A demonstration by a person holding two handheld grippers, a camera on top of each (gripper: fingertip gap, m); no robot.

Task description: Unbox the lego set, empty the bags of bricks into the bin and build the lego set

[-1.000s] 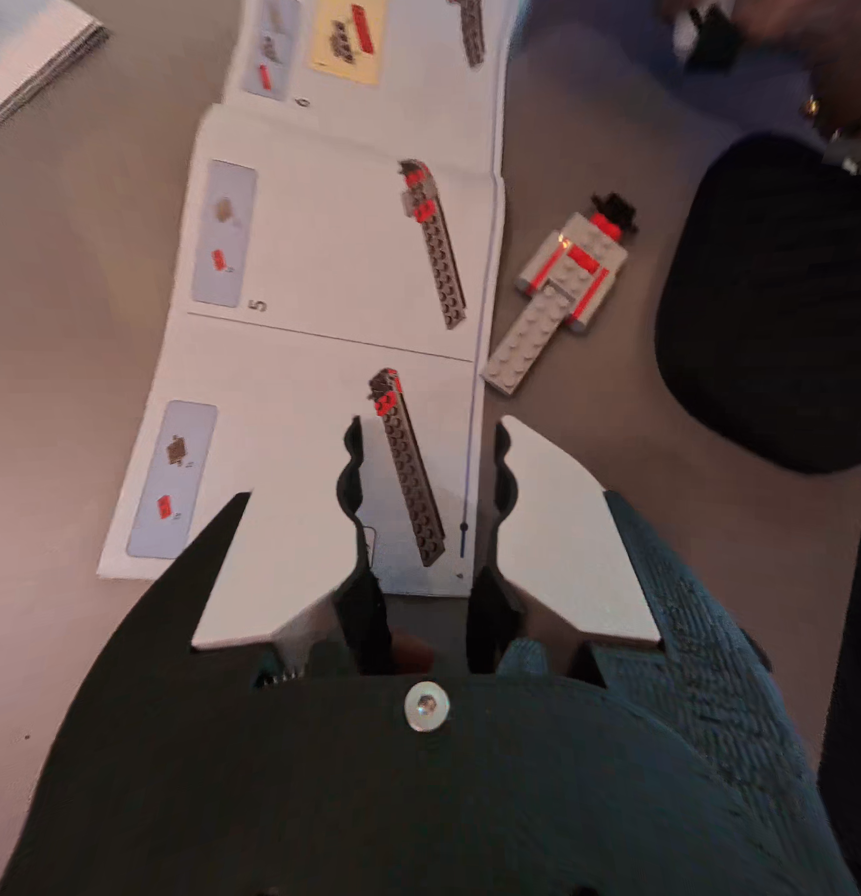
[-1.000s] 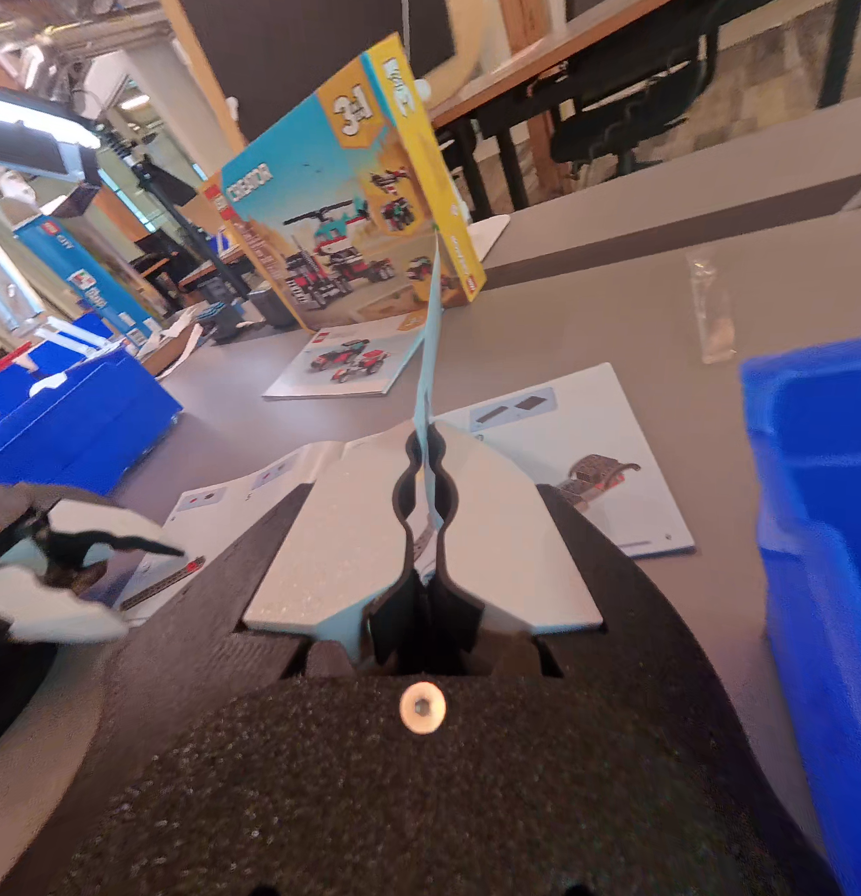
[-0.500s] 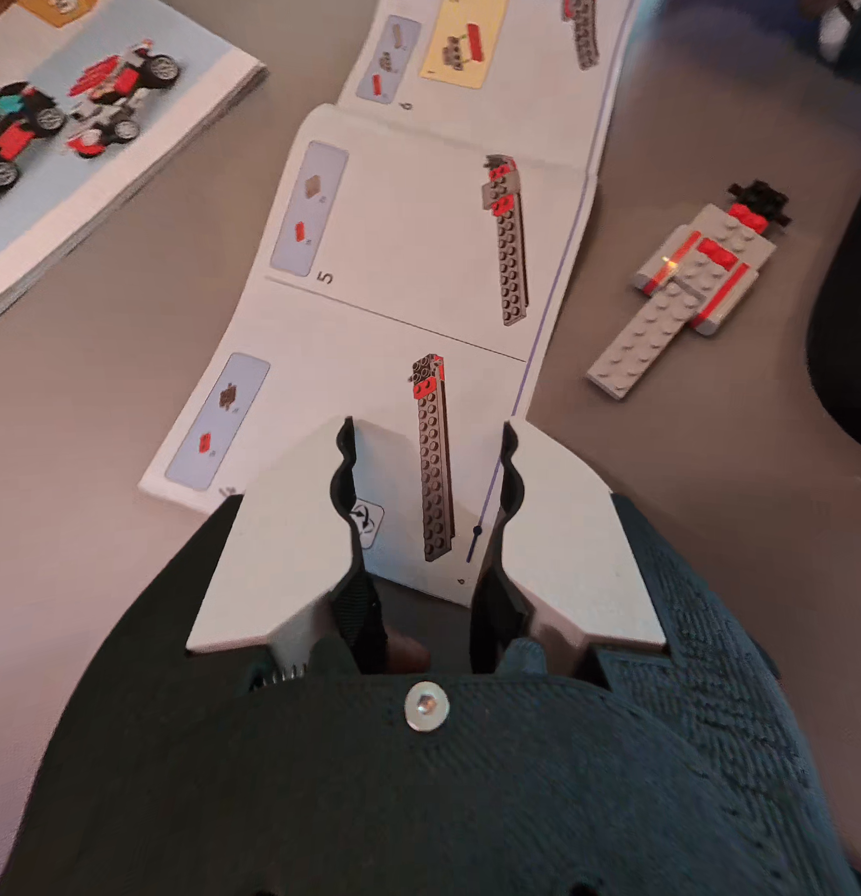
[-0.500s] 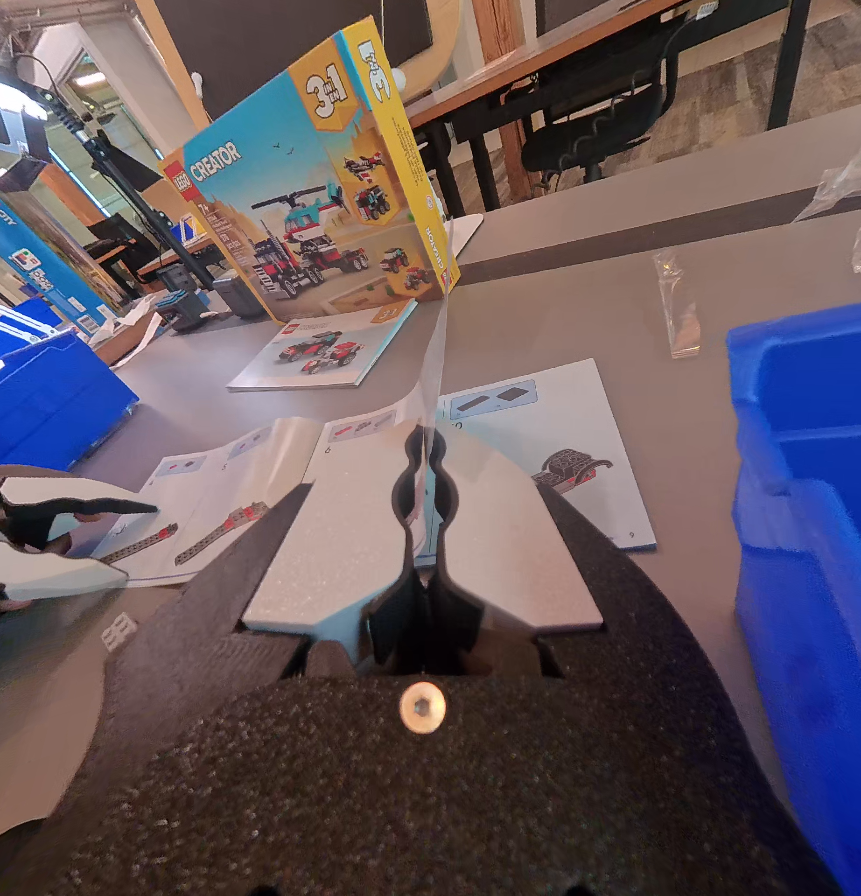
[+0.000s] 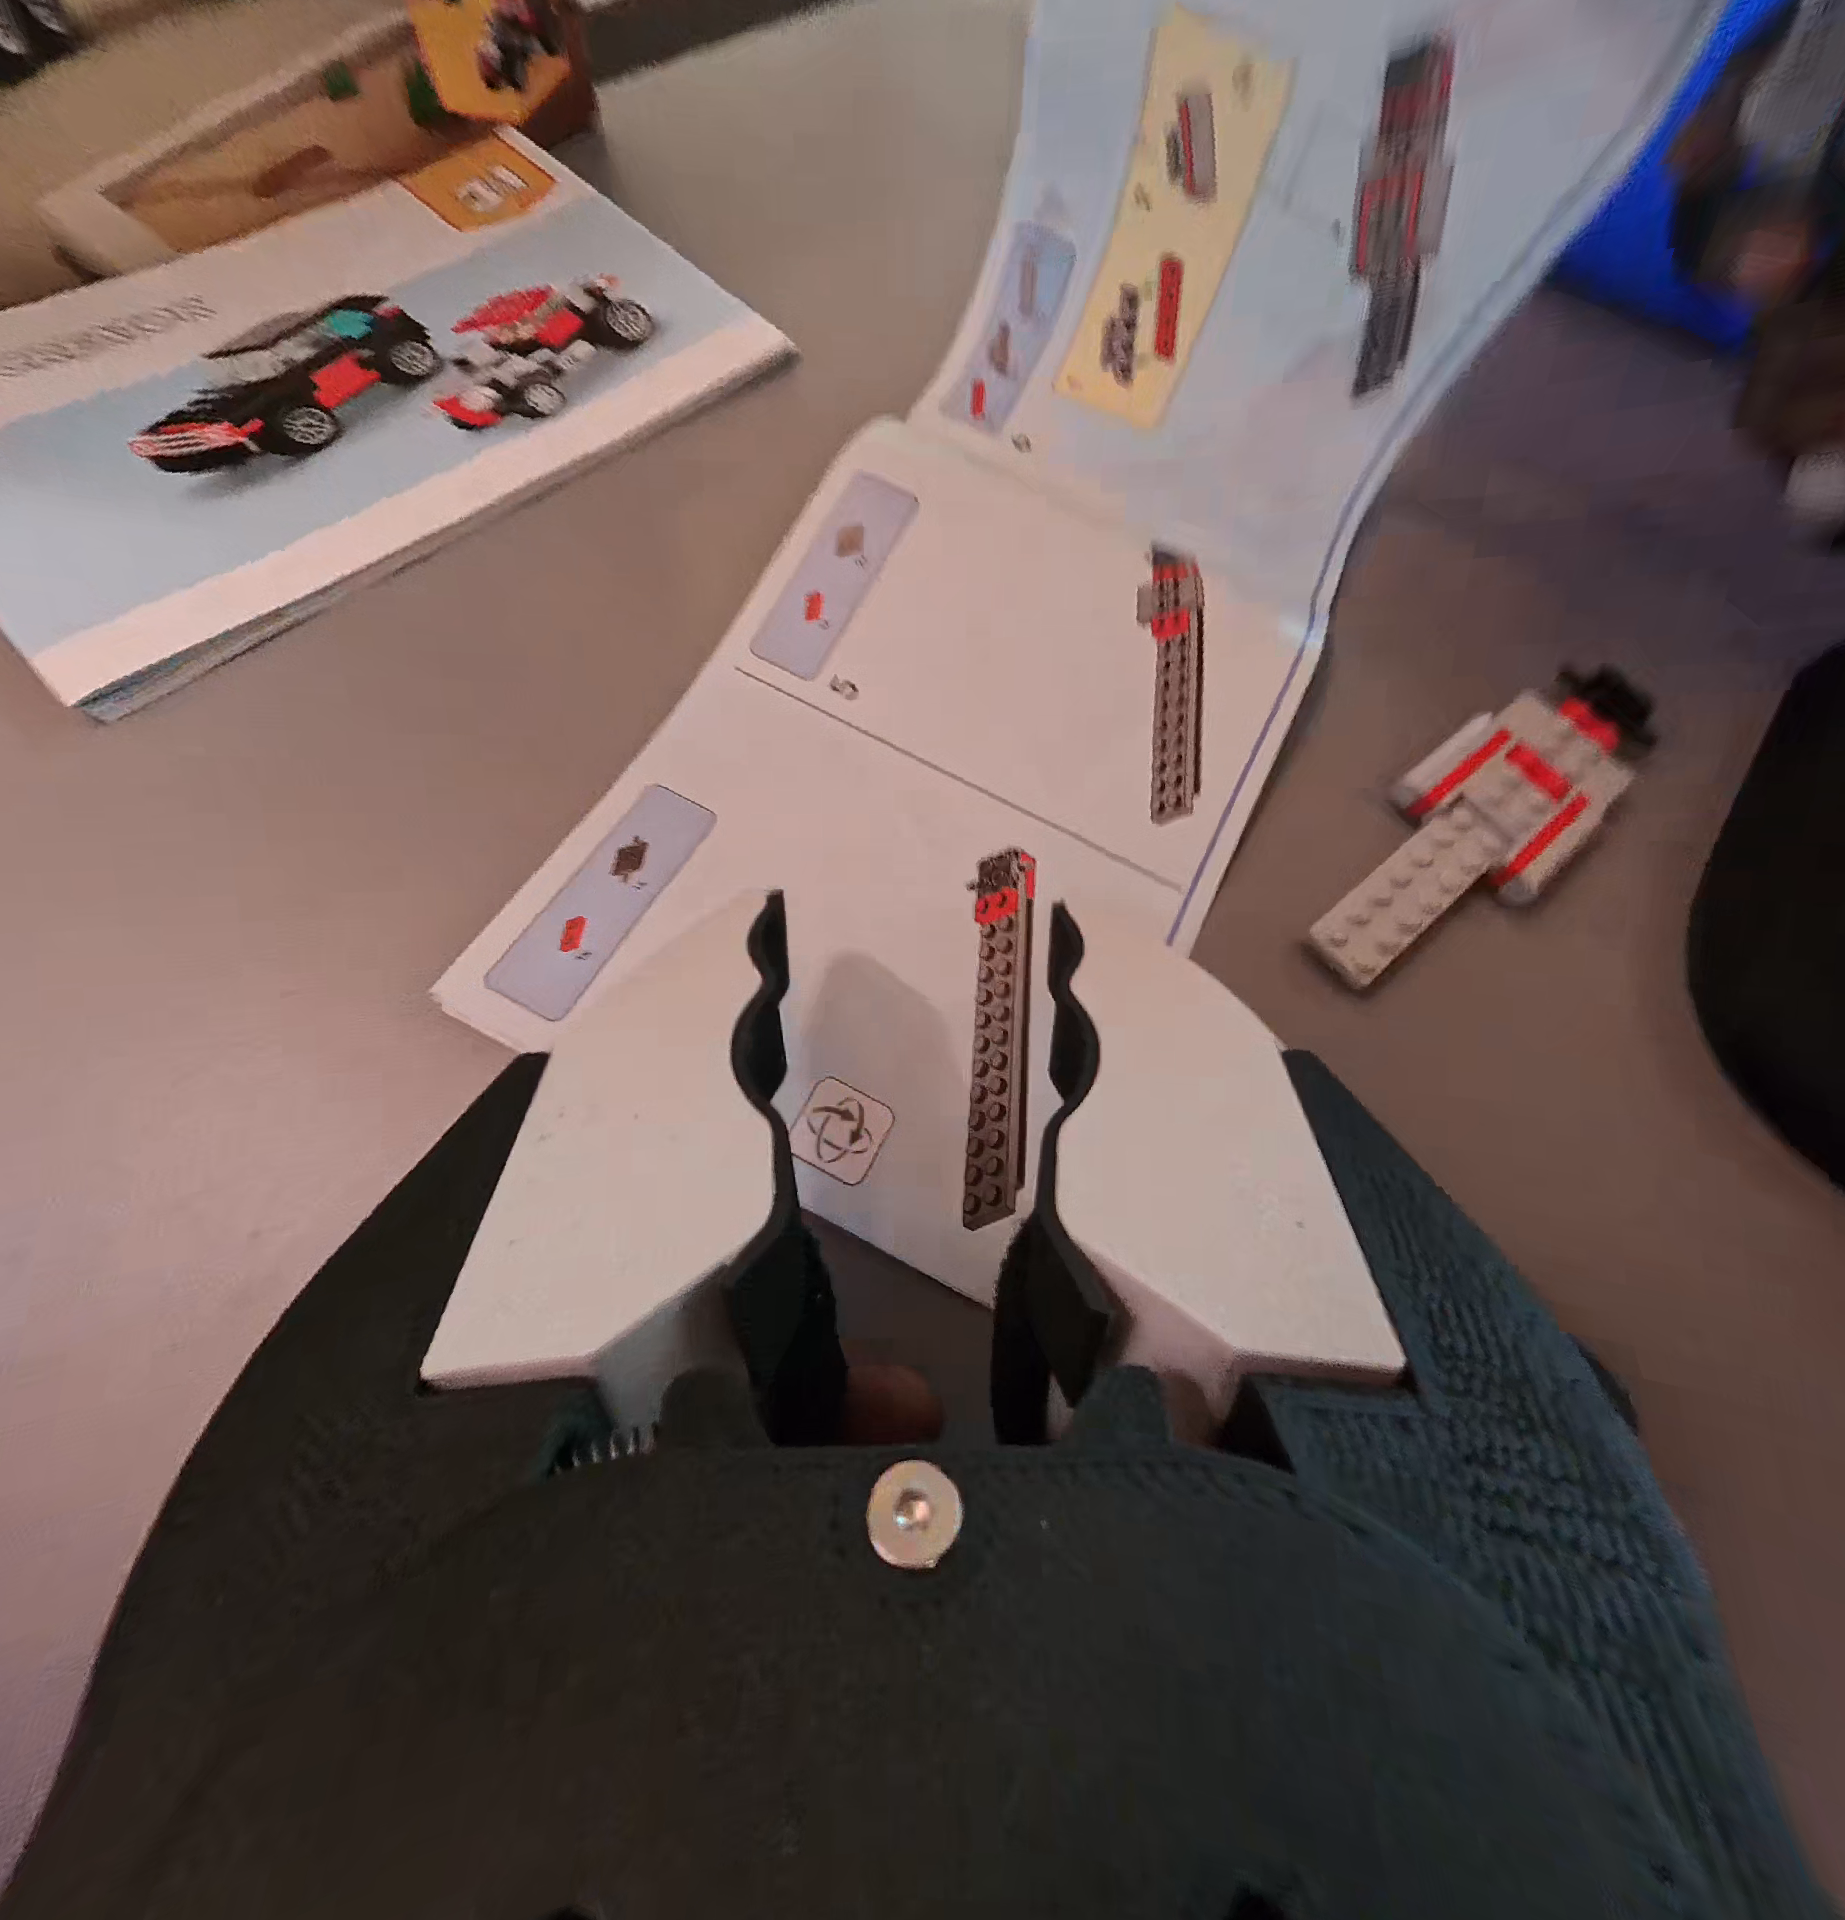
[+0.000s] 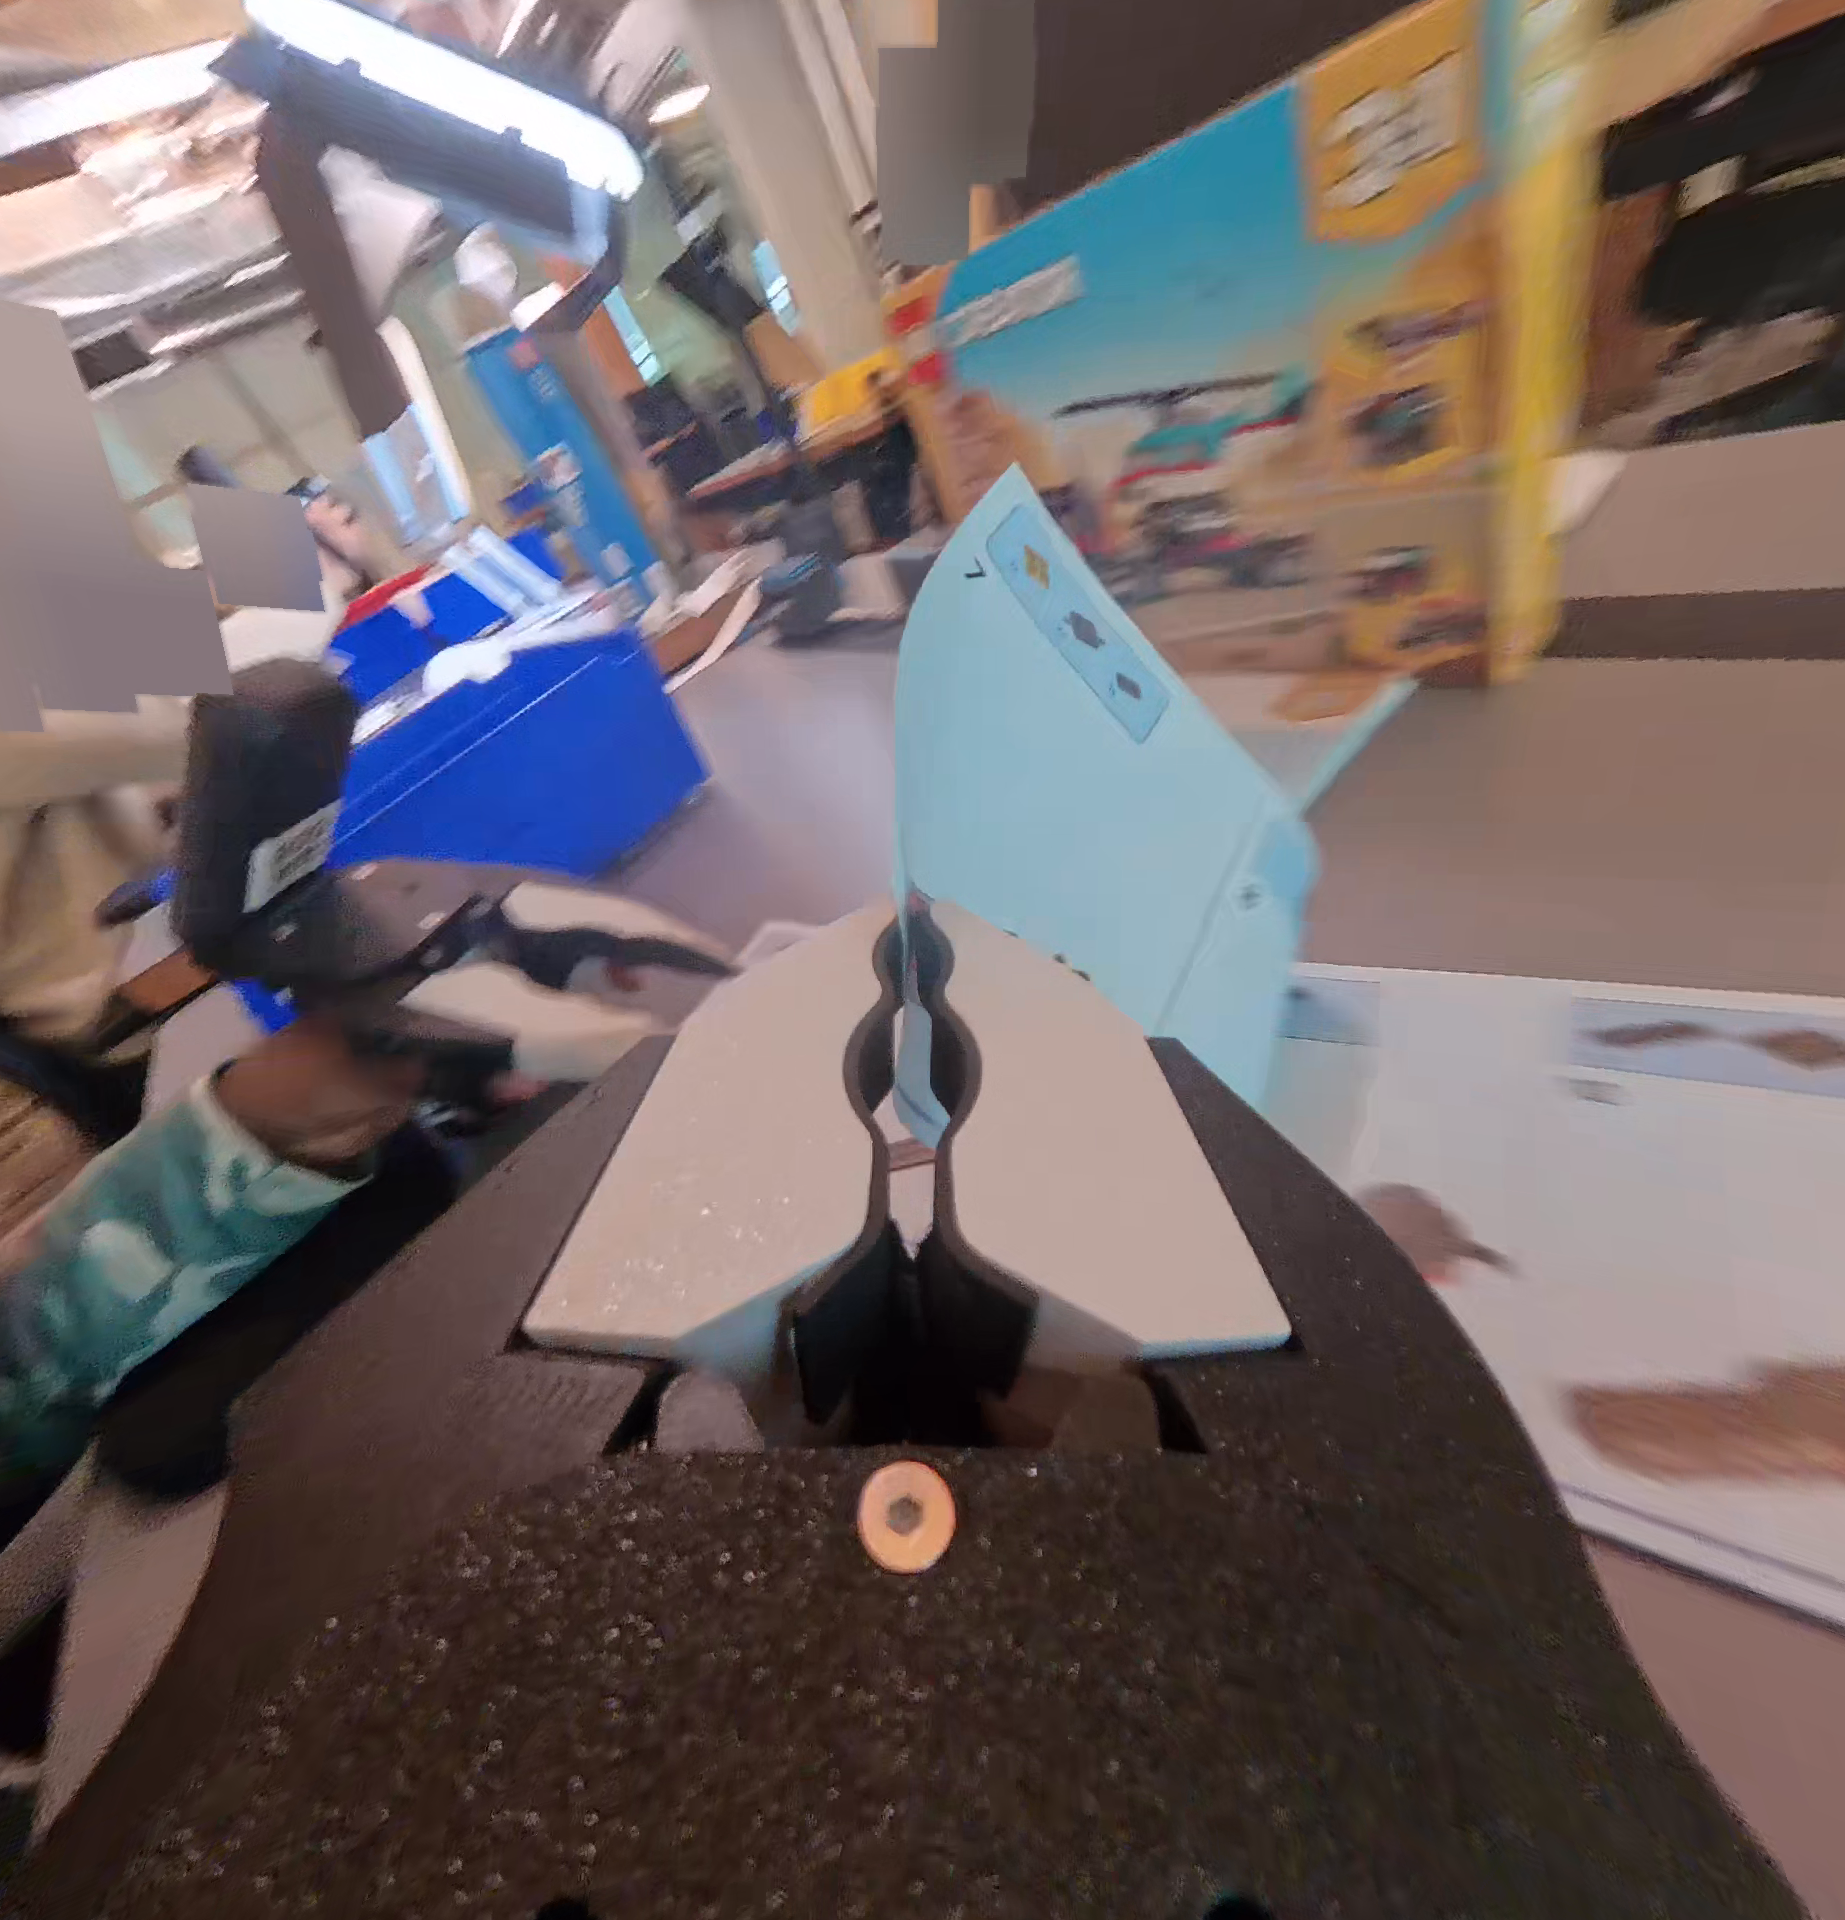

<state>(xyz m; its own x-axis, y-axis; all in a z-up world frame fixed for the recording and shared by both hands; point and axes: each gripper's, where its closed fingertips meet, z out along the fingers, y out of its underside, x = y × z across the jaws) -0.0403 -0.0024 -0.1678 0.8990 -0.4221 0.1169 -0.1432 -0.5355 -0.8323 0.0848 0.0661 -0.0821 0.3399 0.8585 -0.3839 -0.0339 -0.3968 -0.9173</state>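
My right gripper (image 6: 916,935) is shut on the lower edge of a pale blue instruction-booklet page (image 6: 1084,769) and holds it lifted, curving up and to the right. The open booklet (image 5: 959,665) lies on the grey table, its far page (image 5: 1302,208) raised. My left gripper (image 5: 913,914) is open and empty, hovering over the booklet's near page. A partly built grey and red lego model (image 5: 1489,821) lies on the table right of the booklet. The left gripper also shows in the right wrist view (image 6: 585,966), at the left.
A second, closed booklet (image 5: 357,416) lies at far left. The set's box (image 6: 1313,416) stands upright at the back. A blue bin (image 6: 523,758) sits at left, another blue bin edge (image 5: 1645,260) at far right. A black rounded object (image 5: 1791,935) is at the right edge.
My right gripper has swung the held page over to the left, so its printed face now shows. My left gripper has drifted back and left over the booklet, still open.
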